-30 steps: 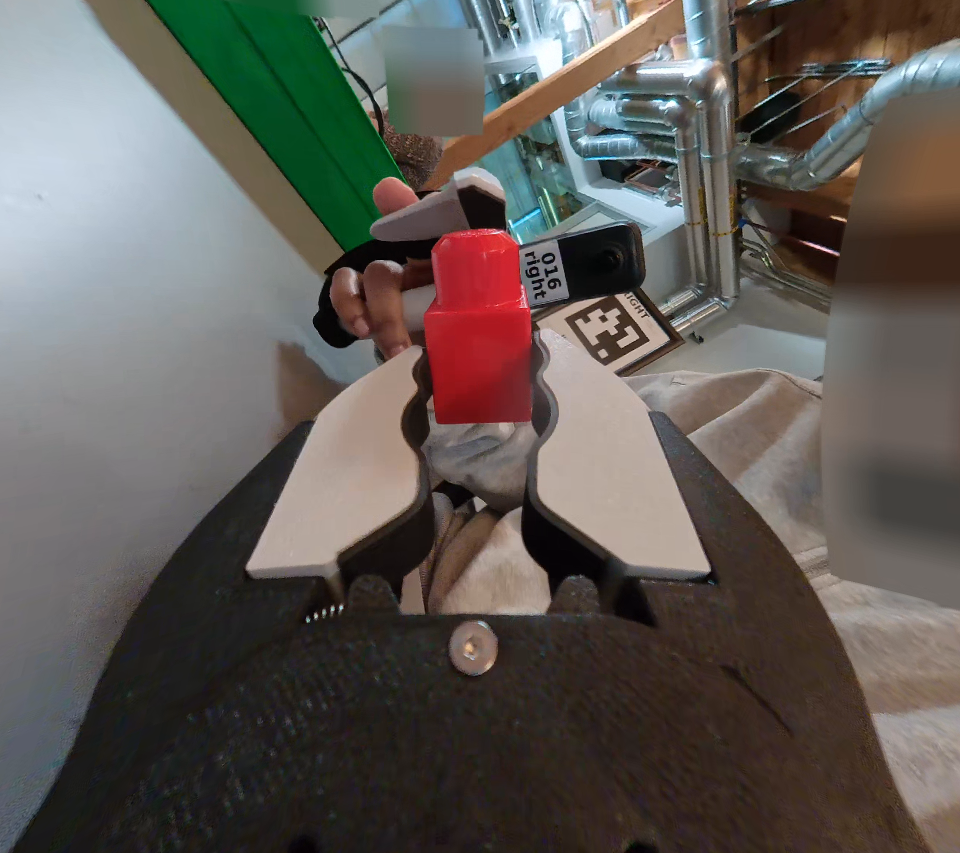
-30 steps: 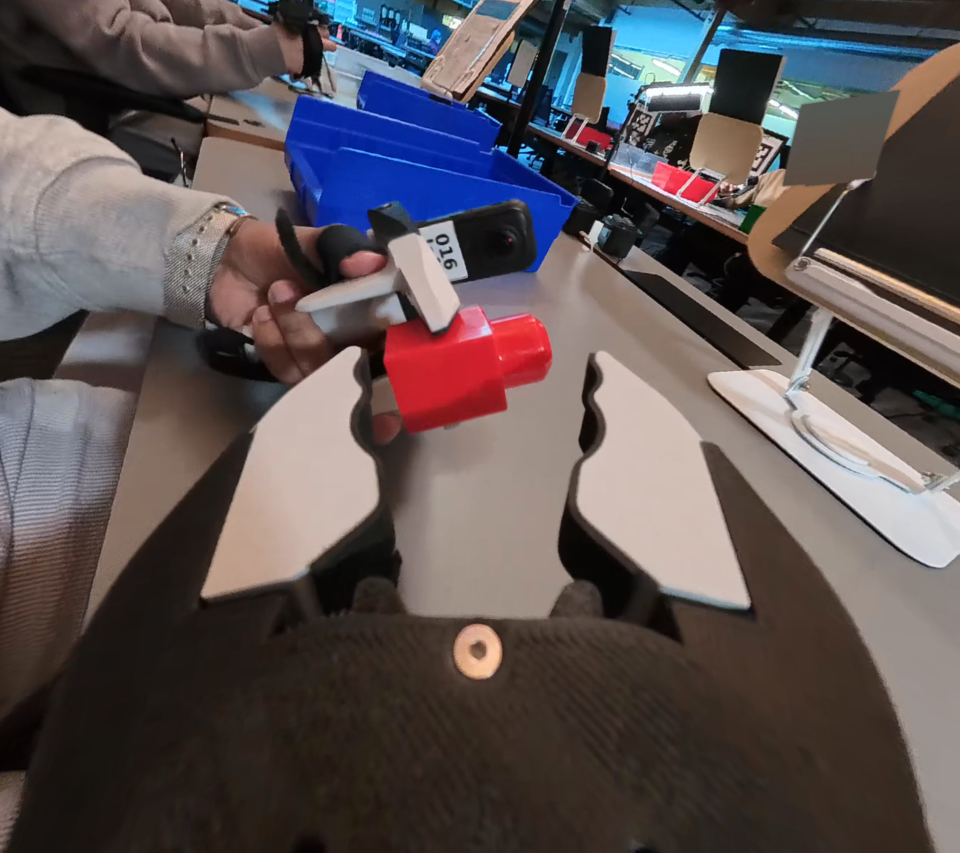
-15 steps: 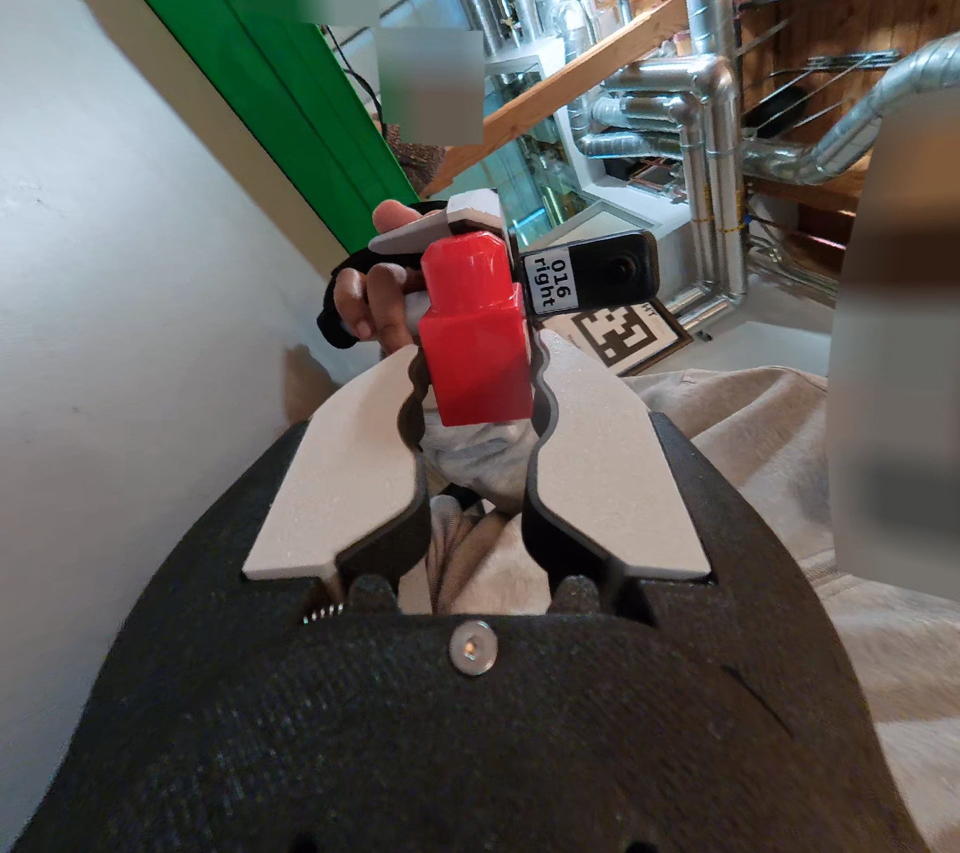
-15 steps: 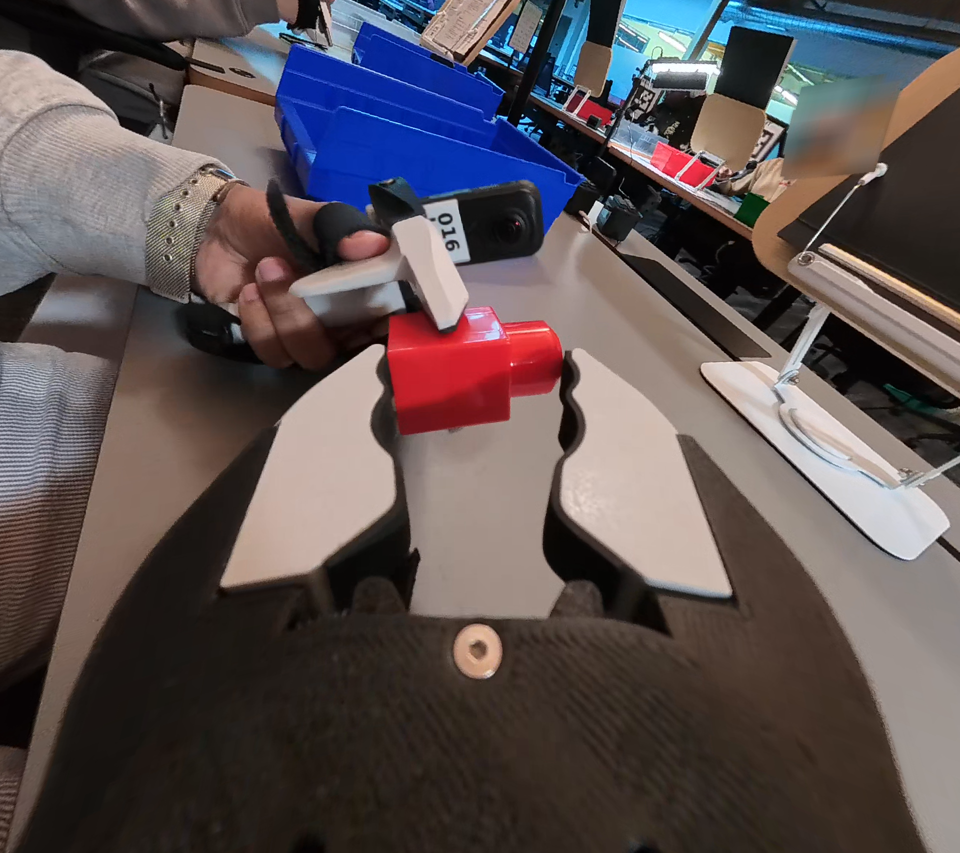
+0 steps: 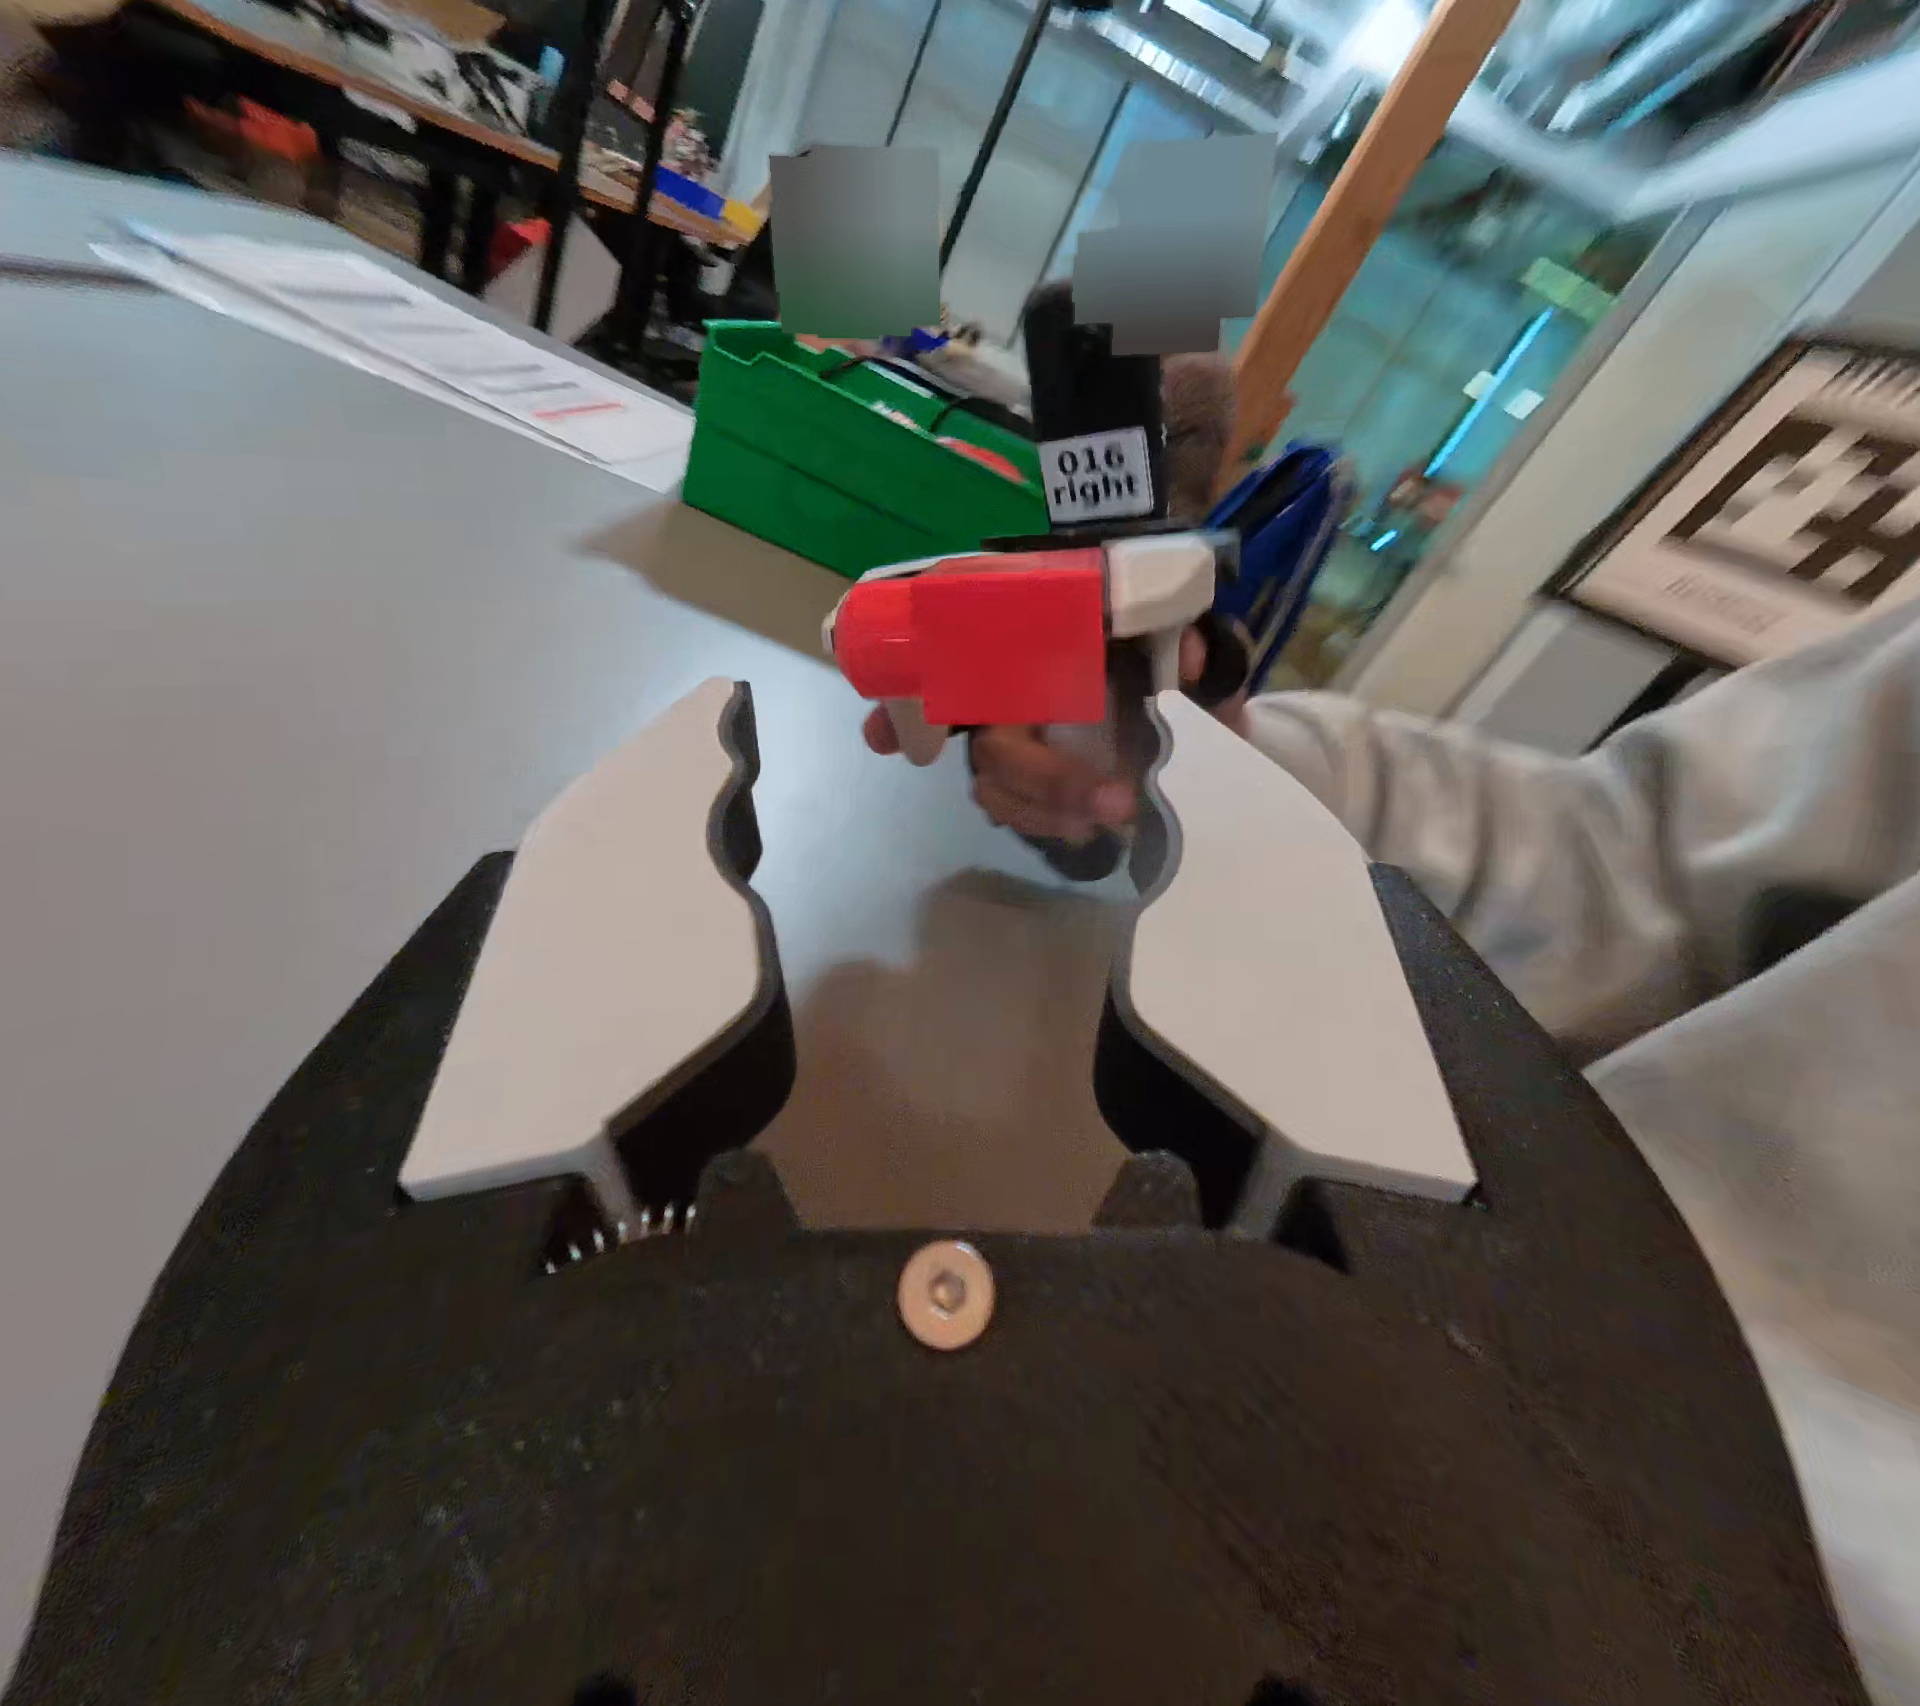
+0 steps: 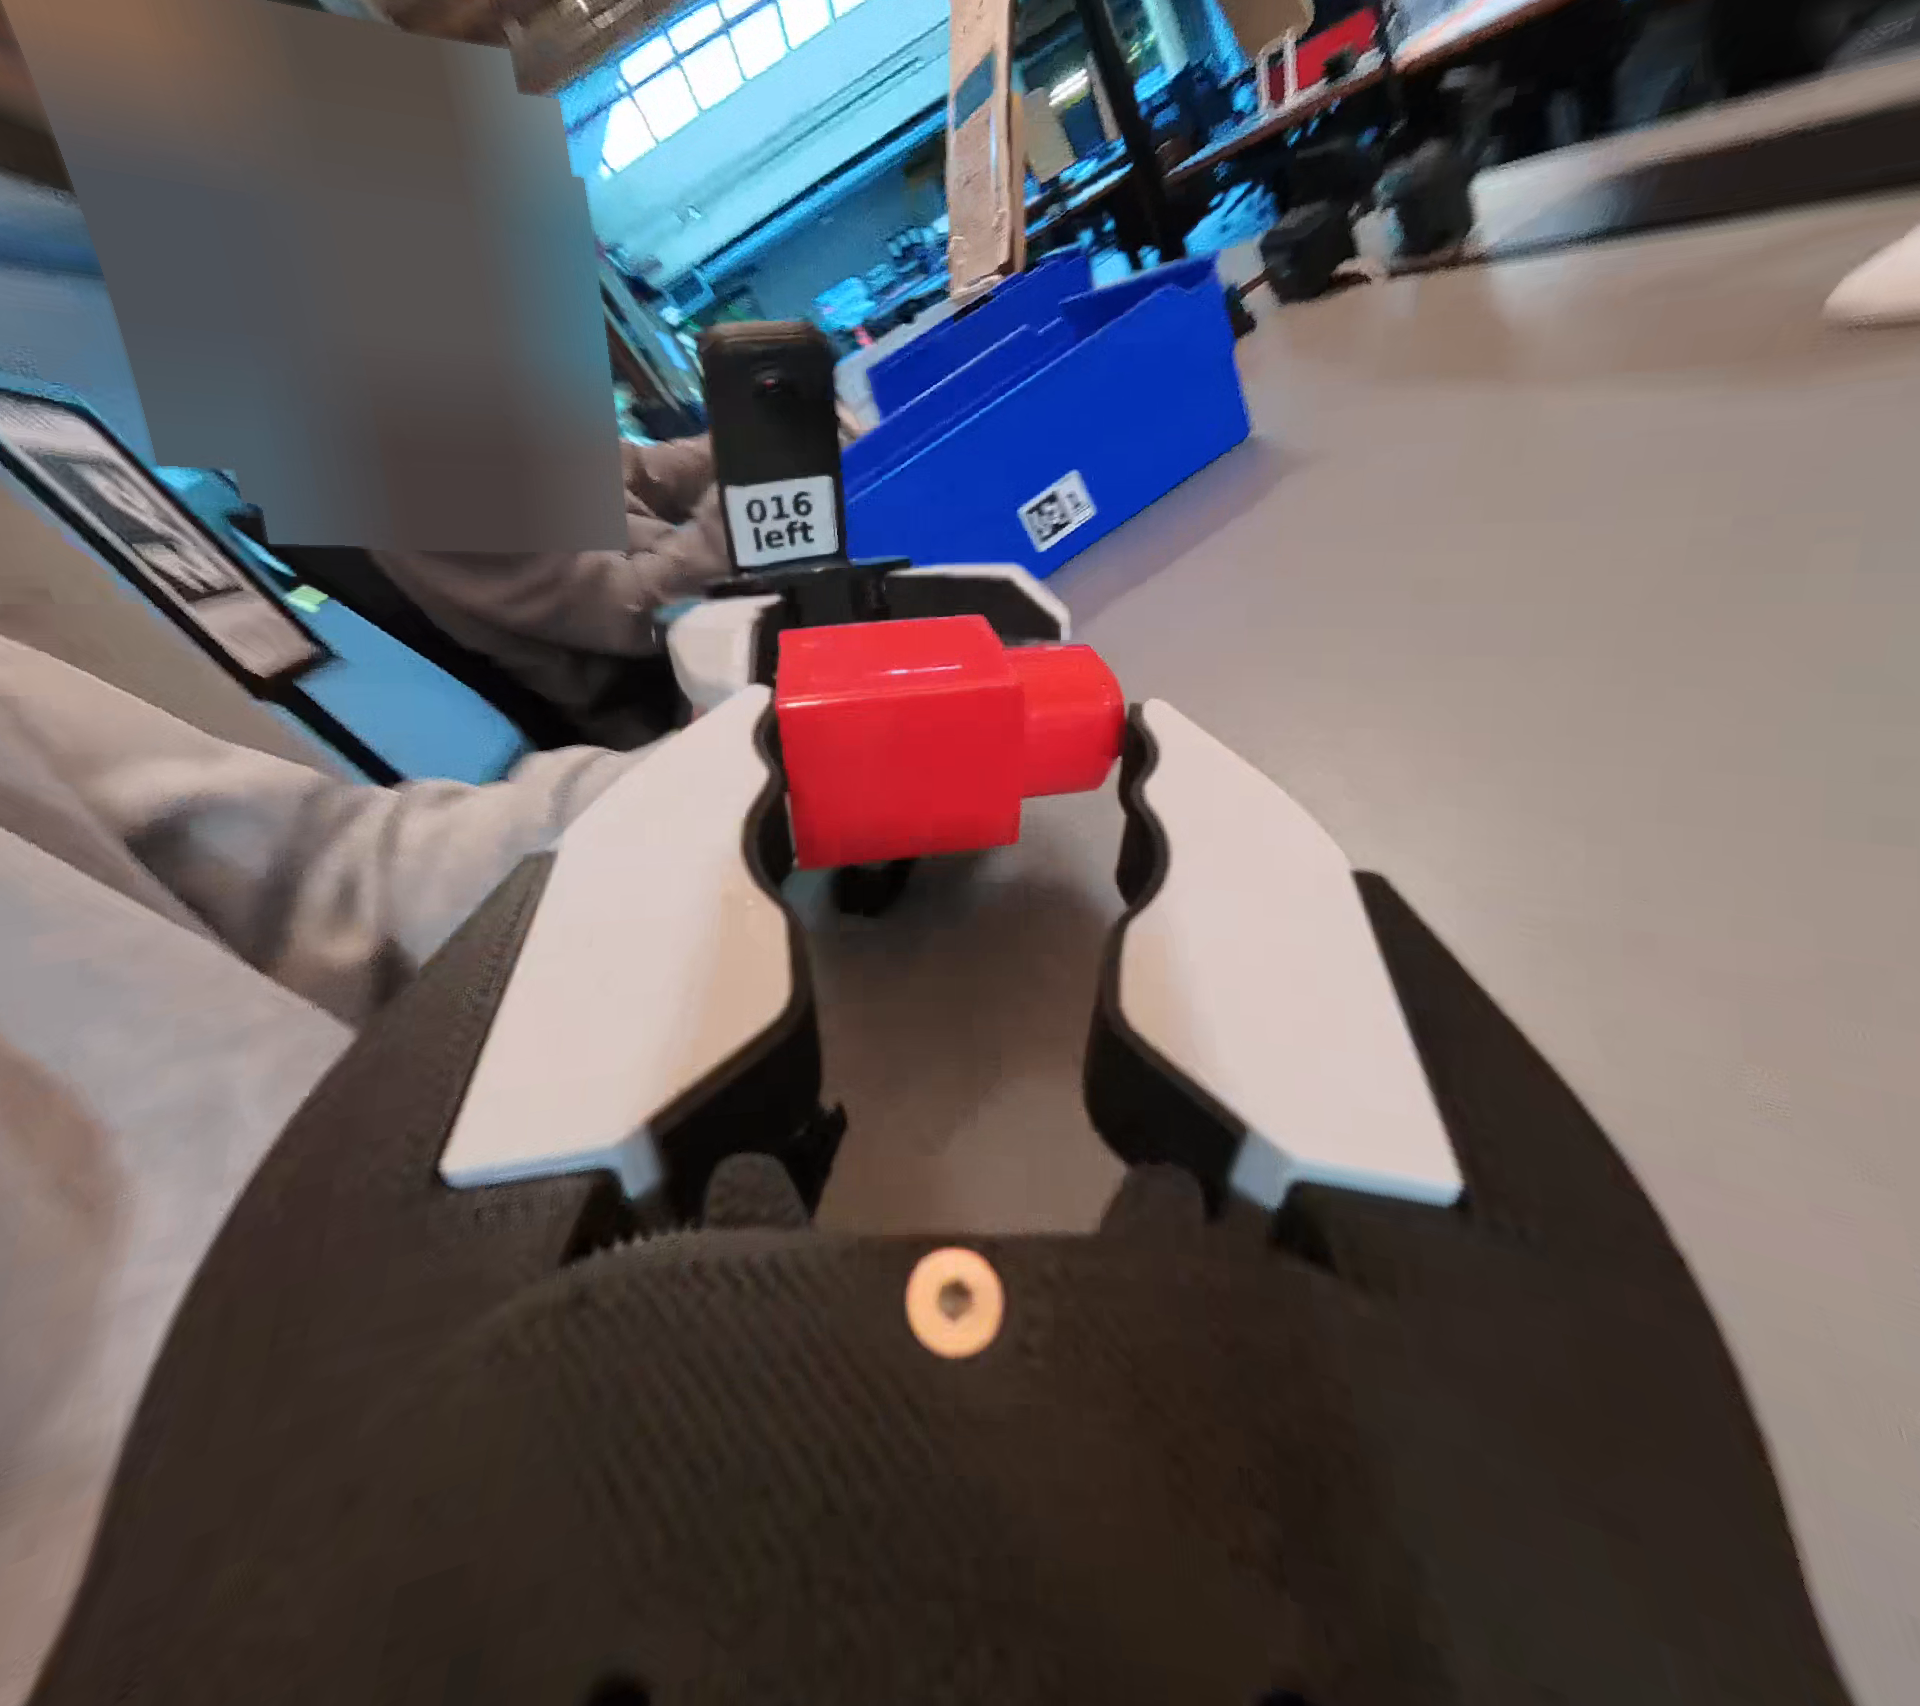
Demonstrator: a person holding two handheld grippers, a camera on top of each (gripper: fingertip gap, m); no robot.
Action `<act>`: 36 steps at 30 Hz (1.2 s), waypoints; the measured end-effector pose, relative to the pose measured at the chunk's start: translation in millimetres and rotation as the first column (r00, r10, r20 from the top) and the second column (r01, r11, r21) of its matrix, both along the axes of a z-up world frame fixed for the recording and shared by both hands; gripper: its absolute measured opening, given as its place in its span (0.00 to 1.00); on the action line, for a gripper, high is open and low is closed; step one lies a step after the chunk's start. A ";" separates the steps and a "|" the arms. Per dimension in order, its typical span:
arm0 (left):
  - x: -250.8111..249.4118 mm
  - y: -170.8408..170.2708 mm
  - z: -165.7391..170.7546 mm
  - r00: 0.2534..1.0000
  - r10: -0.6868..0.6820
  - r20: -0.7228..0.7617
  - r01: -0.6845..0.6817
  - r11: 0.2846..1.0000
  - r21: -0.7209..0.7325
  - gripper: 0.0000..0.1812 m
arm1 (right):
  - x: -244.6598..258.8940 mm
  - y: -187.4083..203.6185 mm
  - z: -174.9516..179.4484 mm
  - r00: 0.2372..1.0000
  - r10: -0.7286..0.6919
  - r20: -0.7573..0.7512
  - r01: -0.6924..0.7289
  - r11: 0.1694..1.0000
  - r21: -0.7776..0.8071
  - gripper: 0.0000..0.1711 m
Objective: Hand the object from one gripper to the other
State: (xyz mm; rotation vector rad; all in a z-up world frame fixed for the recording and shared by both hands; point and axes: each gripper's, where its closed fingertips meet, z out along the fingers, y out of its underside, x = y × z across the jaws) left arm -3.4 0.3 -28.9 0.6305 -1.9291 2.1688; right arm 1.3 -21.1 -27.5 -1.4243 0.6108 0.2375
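The red block (image 6: 894, 742), a cube with a round stud on one end, lies sideways between the fingertips of my right gripper (image 6: 951, 721), which is shut on it end to end above the grey table (image 6: 1558, 617). My left gripper (image 5: 945, 716) is open and empty, a short way back from the block (image 5: 987, 643). In the left wrist view the right gripper (image 5: 1039, 648) holds the block from the far side. In the right wrist view the left gripper (image 6: 873, 607) shows just behind the block.
A green bin (image 5: 831, 461) and a paper sheet (image 5: 416, 337) lie on the table (image 5: 260, 617) beyond the block. A blue bin (image 6: 1049, 430) stands at the back. Grey sleeves (image 5: 1507, 825) reach in from the side.
My left gripper has opened, let go of the red block and drawn back. My right gripper has closed on the block. Both views have swung round.
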 end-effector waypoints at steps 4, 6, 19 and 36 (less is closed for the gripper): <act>-5.6 -7.0 -3.3 0.954 0.075 0.291 -0.124 0.981 0.152 0.39 | -3.2 -0.2 -4.4 0.933 0.177 -0.314 -0.129 0.977 0.167 0.36; -8.0 -11.1 -6.3 0.913 0.082 0.399 -0.180 0.960 0.214 0.39 | -3.8 0.6 -8.7 0.881 0.234 -0.411 -0.153 0.963 0.220 0.36; -20.1 -22.3 -27.0 0.838 -0.021 0.546 -0.216 0.905 0.366 0.20 | -23.0 20.0 -29.6 0.761 0.347 -0.548 -0.283 0.938 0.200 0.36; 8.3 4.9 5.1 0.993 0.118 0.024 -0.118 0.993 0.016 0.19 | 5.9 1.7 0.9 0.988 0.064 -0.140 -0.041 0.987 0.158 0.43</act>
